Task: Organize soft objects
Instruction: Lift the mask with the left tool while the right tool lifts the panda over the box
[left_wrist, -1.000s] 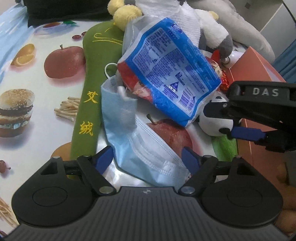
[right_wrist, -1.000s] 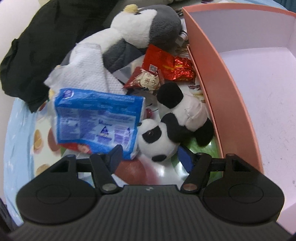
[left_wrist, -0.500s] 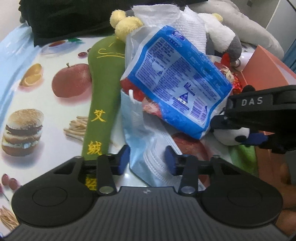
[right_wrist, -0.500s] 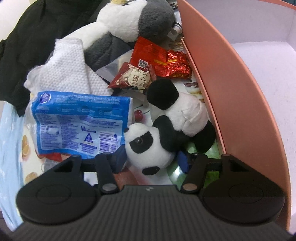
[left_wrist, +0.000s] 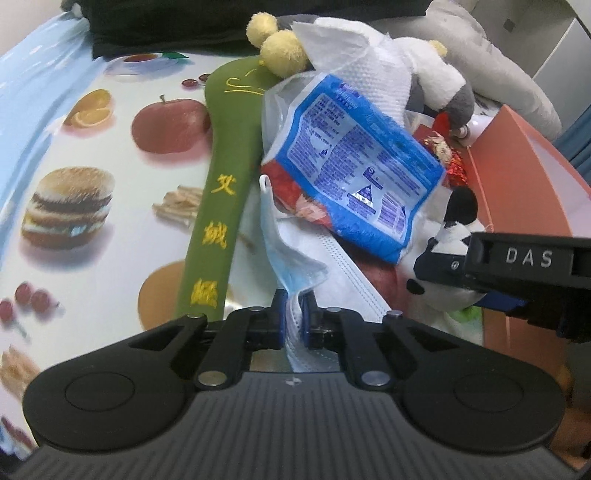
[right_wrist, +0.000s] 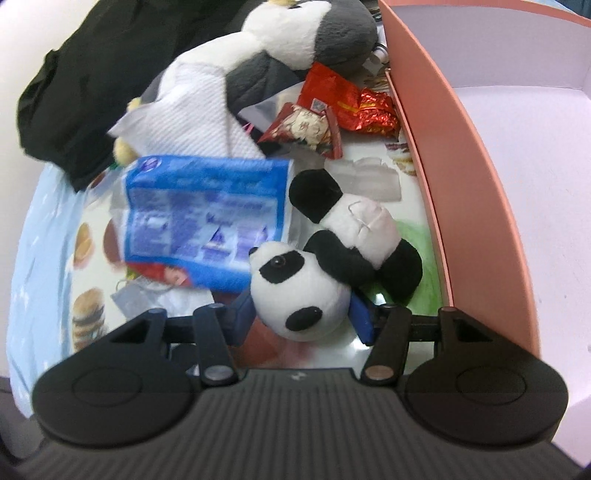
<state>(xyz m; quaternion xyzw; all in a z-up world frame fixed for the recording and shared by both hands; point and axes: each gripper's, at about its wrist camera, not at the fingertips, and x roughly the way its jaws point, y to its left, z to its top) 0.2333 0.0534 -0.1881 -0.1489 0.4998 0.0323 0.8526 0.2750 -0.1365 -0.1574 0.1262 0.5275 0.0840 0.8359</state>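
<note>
My left gripper (left_wrist: 294, 321) is shut on a light blue face mask (left_wrist: 295, 266), whose bunched edge stands up between the pads while the rest trails right under a blue packet (left_wrist: 354, 177). A small panda plush (right_wrist: 295, 291) lies beside the pink box wall (right_wrist: 424, 147). Its head sits between the pads of my right gripper (right_wrist: 301, 317), and both pads press on it. In the left wrist view the right gripper (left_wrist: 447, 284) reaches in from the right onto the panda (left_wrist: 436, 291).
A long green embroidered pad (left_wrist: 221, 184) lies left of the pile on the food-print tablecloth (left_wrist: 92, 166). Behind are a white towel (right_wrist: 207, 110), a grey-and-white penguin plush (right_wrist: 295, 33), red snack packets (right_wrist: 332, 107) and black cloth (right_wrist: 74, 92). The pink box floor (right_wrist: 517, 184) is bare.
The left jaws closed from wide apart onto the mask, and its edge has lifted. The right gripper moved forward around the panda's head and narrowed onto it.
</note>
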